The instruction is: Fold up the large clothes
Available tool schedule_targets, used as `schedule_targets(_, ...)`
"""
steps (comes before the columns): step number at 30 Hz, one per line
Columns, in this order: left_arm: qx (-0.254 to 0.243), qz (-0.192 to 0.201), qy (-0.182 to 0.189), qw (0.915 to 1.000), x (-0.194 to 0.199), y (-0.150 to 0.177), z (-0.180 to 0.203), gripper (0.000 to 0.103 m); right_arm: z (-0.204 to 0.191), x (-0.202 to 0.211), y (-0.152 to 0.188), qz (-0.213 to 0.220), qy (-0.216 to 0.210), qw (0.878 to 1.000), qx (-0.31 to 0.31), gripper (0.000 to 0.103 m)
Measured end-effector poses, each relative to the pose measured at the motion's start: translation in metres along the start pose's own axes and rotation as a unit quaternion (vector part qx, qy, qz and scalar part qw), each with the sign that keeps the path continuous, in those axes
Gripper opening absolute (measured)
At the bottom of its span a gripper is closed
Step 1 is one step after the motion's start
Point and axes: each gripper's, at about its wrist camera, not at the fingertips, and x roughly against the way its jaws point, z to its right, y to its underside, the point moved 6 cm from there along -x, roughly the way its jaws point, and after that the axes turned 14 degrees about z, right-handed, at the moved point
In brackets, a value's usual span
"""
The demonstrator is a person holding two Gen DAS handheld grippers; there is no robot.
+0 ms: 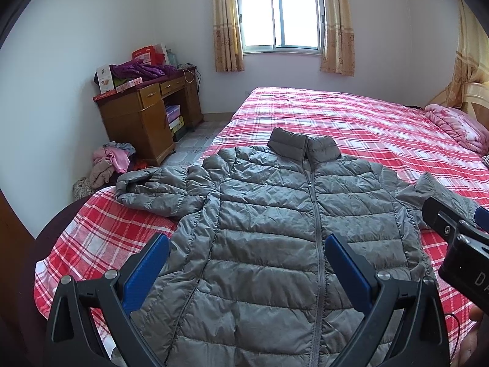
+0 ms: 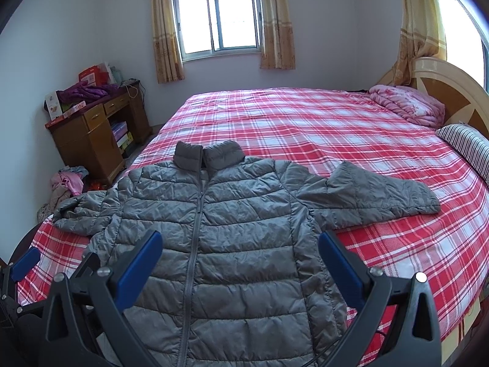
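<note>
One grey jacket (image 2: 232, 238) (lettering unreadable)

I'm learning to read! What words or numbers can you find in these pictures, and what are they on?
"DA": white letters on the black body of the right tool, cut off at the picture's edge.
Red box on the wooden desk: has print, too small to read.
White box on the desk: has print, too blurred to read.
Grey jacket: no words seen.

Slightly shiny quilted jacket (image 1: 275, 214) on matt checked cotton bedsheet (image 1: 351, 128); glossy wooden desk (image 1: 137, 119)
</note>
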Motion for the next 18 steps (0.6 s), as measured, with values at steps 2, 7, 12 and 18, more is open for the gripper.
schedule_targets(2,-0.001,0.000,-0.001,1.0000,0.0001,0.0002,-0.0001,0.102,-0.0001,-0.0002,0.0003,0.000,0.000,1.000,0.001,0.103)
schedule_targets(7,0.000,-0.001,-0.003,1.0000,-0.0005,0.0005,-0.0011,0.102,-0.0002,-0.0002,-0.0008,0.000,0.001,1.000,-0.001,0.103)
schedule_targets(12,-0.003,0.004,-0.004,1.0000,0.0003,0.0003,-0.0006,0.102,0.0028,-0.0001,0.0024,0.001,0.003,1.000,-0.004,0.103)
schedule_targets(18,-0.005,0.001,-0.004,1.0000,-0.0004,0.0004,0.0014,0.102,0.0074,-0.0011,0.0048,-0.008,0.002,1.000,-0.008,0.103)
